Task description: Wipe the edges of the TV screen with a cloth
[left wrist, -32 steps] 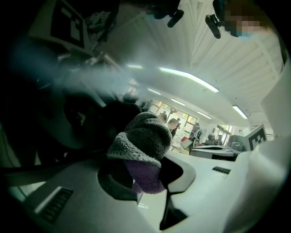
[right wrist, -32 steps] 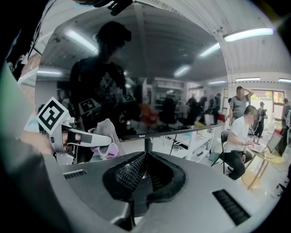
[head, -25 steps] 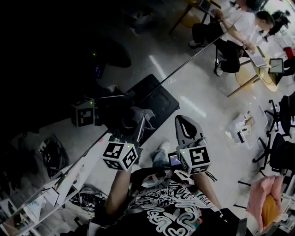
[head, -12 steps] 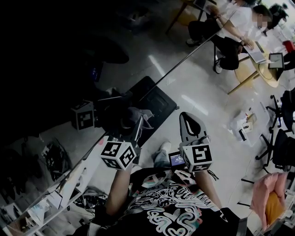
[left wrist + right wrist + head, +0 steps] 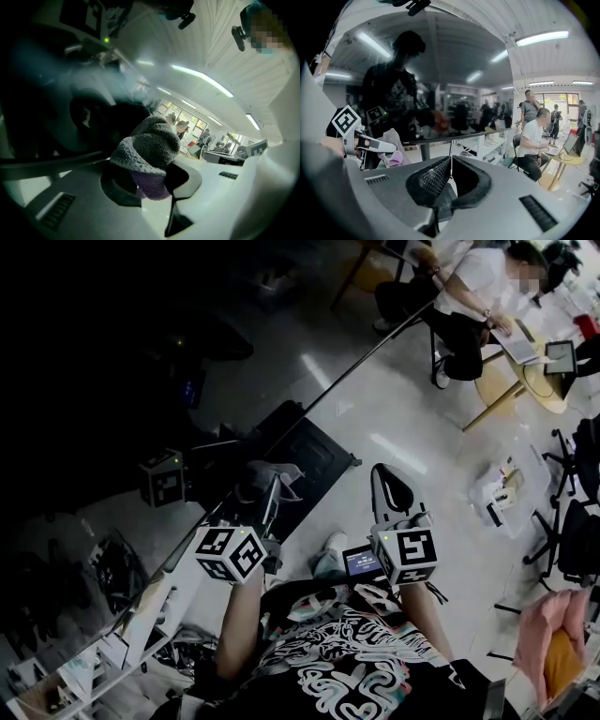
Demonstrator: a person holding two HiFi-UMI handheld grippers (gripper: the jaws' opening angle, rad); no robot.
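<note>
The dark TV screen (image 5: 112, 352) fills the left of the head view, and its lower edge (image 5: 319, 395) runs diagonally down to the left. My left gripper (image 5: 267, 491) is shut on a grey and purple cloth (image 5: 265, 472), which it presses against that edge. In the left gripper view the cloth (image 5: 147, 150) bulges out between the jaws. My right gripper (image 5: 381, 476) hangs to the right of the edge, shut and empty. In the right gripper view its jaws (image 5: 450, 160) meet, with the TV (image 5: 454, 84) and the cloth (image 5: 391, 145) ahead.
A black stand base (image 5: 314, 460) lies on the floor under the TV. A low shelf (image 5: 112, 643) with clutter sits at lower left. People sit at a table (image 5: 539, 381) at upper right. Office chairs and a pink cloth (image 5: 539, 643) are at the right.
My left gripper and the cloth have slid a little to the left along the TV's lower edge. The right gripper has stayed almost still, shut.
</note>
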